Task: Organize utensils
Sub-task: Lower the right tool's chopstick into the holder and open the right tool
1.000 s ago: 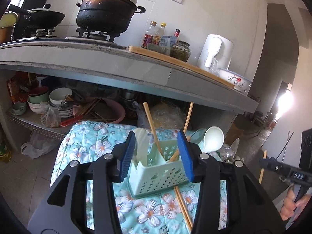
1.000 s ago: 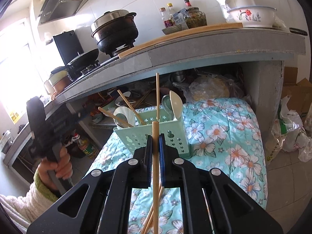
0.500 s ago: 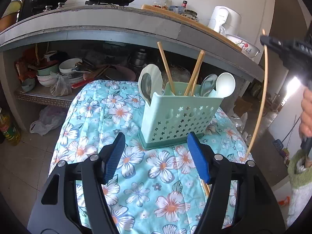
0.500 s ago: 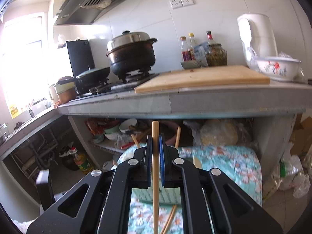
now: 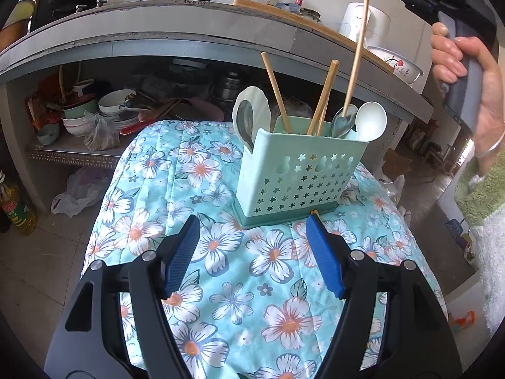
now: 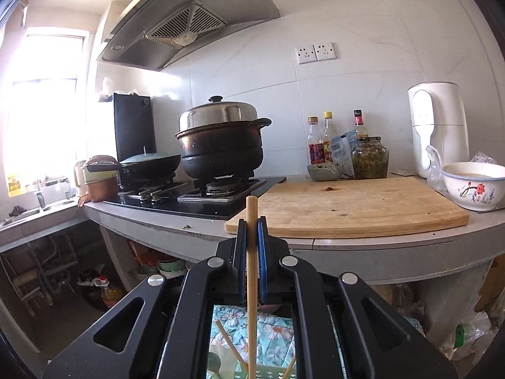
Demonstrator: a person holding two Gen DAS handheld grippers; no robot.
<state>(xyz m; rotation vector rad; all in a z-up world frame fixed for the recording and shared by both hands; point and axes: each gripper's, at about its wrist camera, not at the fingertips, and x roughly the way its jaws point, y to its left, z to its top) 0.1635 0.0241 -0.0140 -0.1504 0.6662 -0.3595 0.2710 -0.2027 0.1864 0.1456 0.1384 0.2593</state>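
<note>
Now the right tool (image 6: 251, 237) has lifted its pinched chopstick (image 5: 356, 50) over the caddy (image 5: 300, 173), tip among the spoons; the left tool (image 5: 252, 246), opening and empty, has drawn back.

Blown-out window (image 6: 38, 101) glare at left, fisheye-bent dark edges, sharp focus

Utensil caddy (image 5: 296, 173), frame centre: matt mint plastic, star-punched wall.
Chopsticks (image 5: 323, 96) in caddy: bare pale wood, matt.
Spoon (image 5: 371, 121) at caddy's right end: glossy white, ceramic-like.
Quilted cloth (image 5: 252, 252), lower frame: soft floral fabric, slight sheen.
Left gripper (image 5: 252, 254): black matt plastic arms, ribbed blue pads, metal screws.
Cutting board (image 6: 353, 205), right of centre: raw wood, scuffed.
Pot (image 6: 221, 148), centre: blackened body, shiny steel lid.
Counter edge (image 6: 378, 252): rough grey concrete.
</note>
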